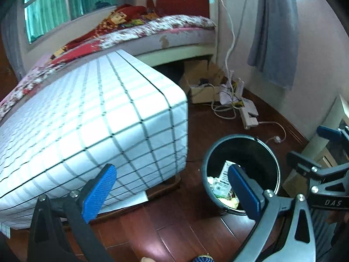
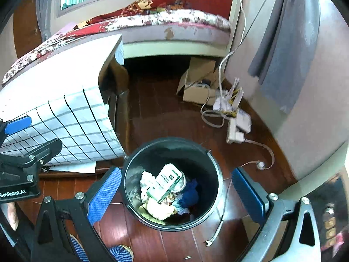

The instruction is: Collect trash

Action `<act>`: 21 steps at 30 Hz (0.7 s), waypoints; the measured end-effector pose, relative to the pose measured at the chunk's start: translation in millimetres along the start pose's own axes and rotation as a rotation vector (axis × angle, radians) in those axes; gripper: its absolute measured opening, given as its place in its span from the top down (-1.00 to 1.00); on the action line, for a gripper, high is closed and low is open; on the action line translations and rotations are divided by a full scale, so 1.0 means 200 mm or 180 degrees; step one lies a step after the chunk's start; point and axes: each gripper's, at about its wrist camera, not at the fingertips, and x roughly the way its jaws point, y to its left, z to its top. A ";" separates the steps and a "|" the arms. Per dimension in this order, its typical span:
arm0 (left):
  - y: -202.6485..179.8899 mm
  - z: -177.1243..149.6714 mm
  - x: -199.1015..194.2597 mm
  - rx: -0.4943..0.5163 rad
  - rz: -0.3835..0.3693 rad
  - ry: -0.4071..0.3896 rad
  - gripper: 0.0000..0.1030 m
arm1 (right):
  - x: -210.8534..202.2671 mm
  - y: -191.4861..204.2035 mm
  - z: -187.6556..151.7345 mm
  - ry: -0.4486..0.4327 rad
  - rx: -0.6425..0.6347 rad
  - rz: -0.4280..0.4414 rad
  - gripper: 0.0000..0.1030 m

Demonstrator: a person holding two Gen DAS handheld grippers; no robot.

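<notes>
A black round trash bin [image 2: 214,163] stands on the wooden floor. It holds a green-and-white carton [image 2: 166,182], crumpled white paper [image 2: 146,180], a blue rag [image 2: 190,193] and yellowish scraps. My right gripper [image 2: 176,195] hangs open and empty straight above the bin, one blue pad on each side of its rim. My left gripper [image 1: 172,193] is open and empty to the left of the bin [image 1: 268,150], its right pad over the bin's rim. The carton [image 1: 223,180] shows in the left wrist view too.
A low table with a white checked cloth [image 1: 93,122] stands left of the bin, a bed [image 1: 165,28] behind it. A cardboard box [image 2: 197,87], cables and a power strip [image 2: 236,128] lie by the wall. A loose plug end [image 2: 210,241] lies on the floor.
</notes>
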 end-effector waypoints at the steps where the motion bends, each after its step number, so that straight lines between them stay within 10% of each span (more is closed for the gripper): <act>1: 0.02 0.00 -0.03 -0.0020 0.0028 -0.0019 -0.99 | -0.03 0.01 0.02 -0.0045 0.0000 -0.0011 -0.98; 21: 0.13 0.04 -0.65 -0.0250 0.0228 -0.0550 -0.99 | -0.70 0.13 0.20 -0.0691 0.0056 -0.0093 -0.98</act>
